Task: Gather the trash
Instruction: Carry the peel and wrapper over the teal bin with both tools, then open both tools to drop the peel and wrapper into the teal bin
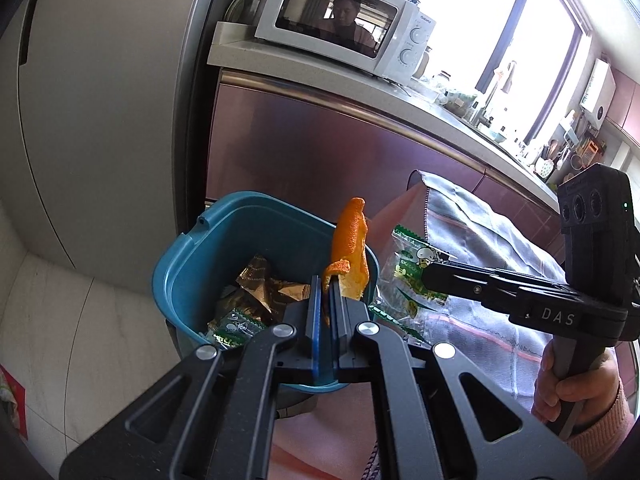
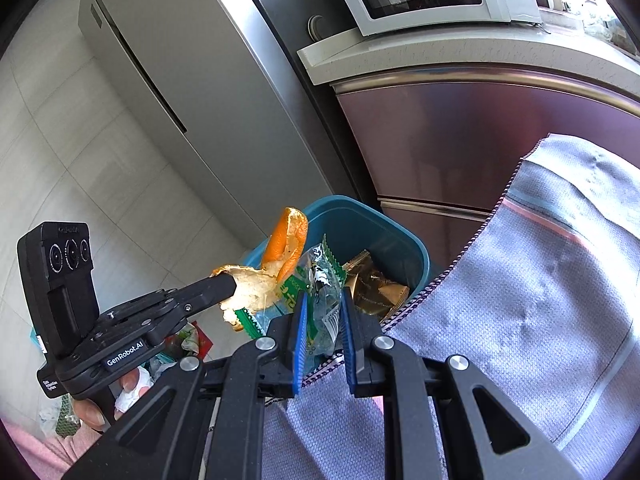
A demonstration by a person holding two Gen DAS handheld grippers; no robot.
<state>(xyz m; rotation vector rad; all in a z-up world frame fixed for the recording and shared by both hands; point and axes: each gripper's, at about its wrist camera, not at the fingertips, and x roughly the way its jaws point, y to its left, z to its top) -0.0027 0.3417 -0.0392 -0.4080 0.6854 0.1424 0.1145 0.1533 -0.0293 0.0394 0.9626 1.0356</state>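
Observation:
My left gripper (image 1: pixel 329 285) is shut on a strip of orange peel (image 1: pixel 351 240) that stands up over the near rim of a teal bin (image 1: pixel 224 232). The right wrist view shows the same left gripper (image 2: pixel 230 280) from the side, with the orange peel (image 2: pixel 280 248) at its tip. My right gripper (image 2: pixel 323 300) is shut on a clear green-printed wrapper (image 2: pixel 320 280), held just in front of the teal bin (image 2: pixel 384 220). The left wrist view shows that right gripper (image 1: pixel 426 270) and the green wrapper (image 1: pixel 404 276) beside the bin's right edge. Gold wrappers (image 1: pixel 260 284) lie inside the bin.
A grey cloth (image 2: pixel 540 280) covers a table on the right, close beside the bin. Behind stand a tall fridge (image 2: pixel 168 80), maroon cabinets (image 1: pixel 320 140) and a microwave (image 1: pixel 340 24) on the counter. More trash (image 2: pixel 180 344) lies on the tiled floor below the left gripper.

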